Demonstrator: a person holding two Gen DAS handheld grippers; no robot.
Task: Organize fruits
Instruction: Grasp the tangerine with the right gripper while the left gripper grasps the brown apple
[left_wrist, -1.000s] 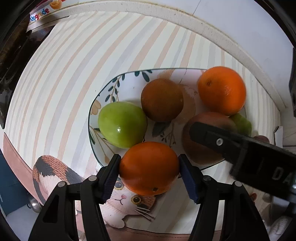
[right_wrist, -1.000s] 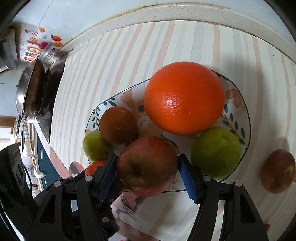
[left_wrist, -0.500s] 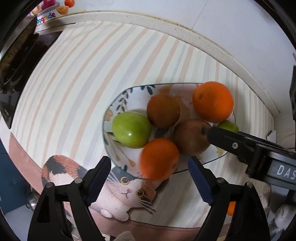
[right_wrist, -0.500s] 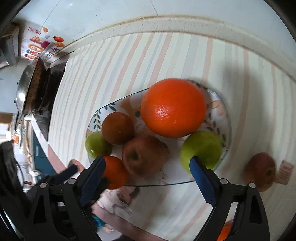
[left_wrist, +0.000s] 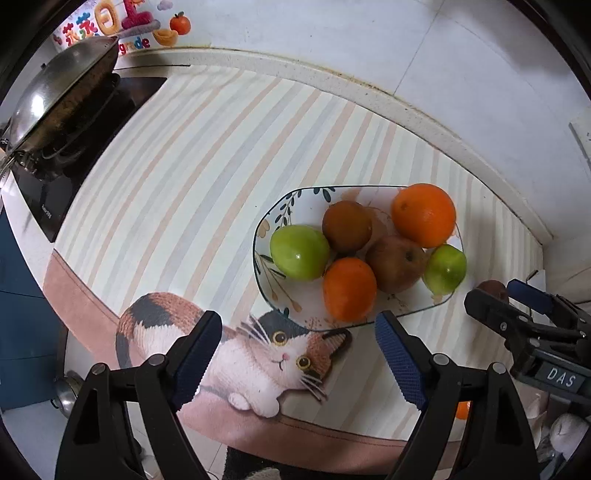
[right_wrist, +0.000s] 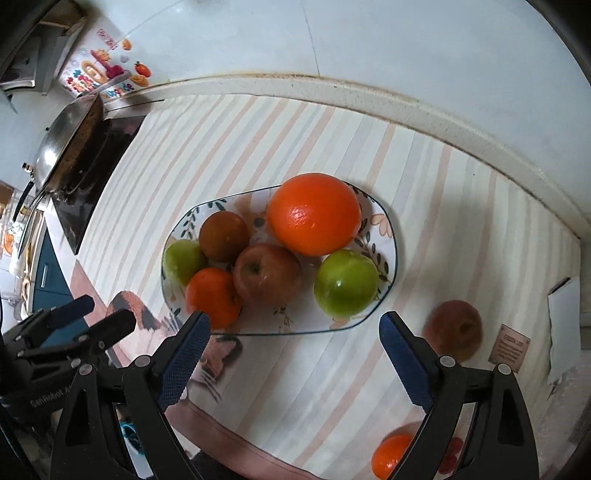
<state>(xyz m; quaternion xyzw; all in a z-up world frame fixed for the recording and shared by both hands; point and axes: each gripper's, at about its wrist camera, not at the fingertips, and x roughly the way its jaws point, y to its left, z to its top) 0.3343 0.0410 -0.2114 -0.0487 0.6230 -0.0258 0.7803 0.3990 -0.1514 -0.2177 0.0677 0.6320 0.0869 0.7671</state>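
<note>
Blue-padded fingers of your left gripper (left_wrist: 297, 356) and right gripper (right_wrist: 293, 356) are standing wide and empty, having just been opening; a second ago each was clamping a fruit. The small orange (left_wrist: 349, 288) and red apple (right_wrist: 266, 273) are now lying on the floral plate (right_wrist: 388, 229). You are looking at six fruits there: two oranges, two green apples, one red apple, one brownish fruit. Another apple (right_wrist: 453, 329) is sitting on the striped worktop (left_wrist: 184, 192) beside the plate.

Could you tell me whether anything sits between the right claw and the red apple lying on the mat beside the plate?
Nothing visible does. The red apple lies alone on the striped mat, right of the plate, and the open right claw hangs above bare mat.
</note>
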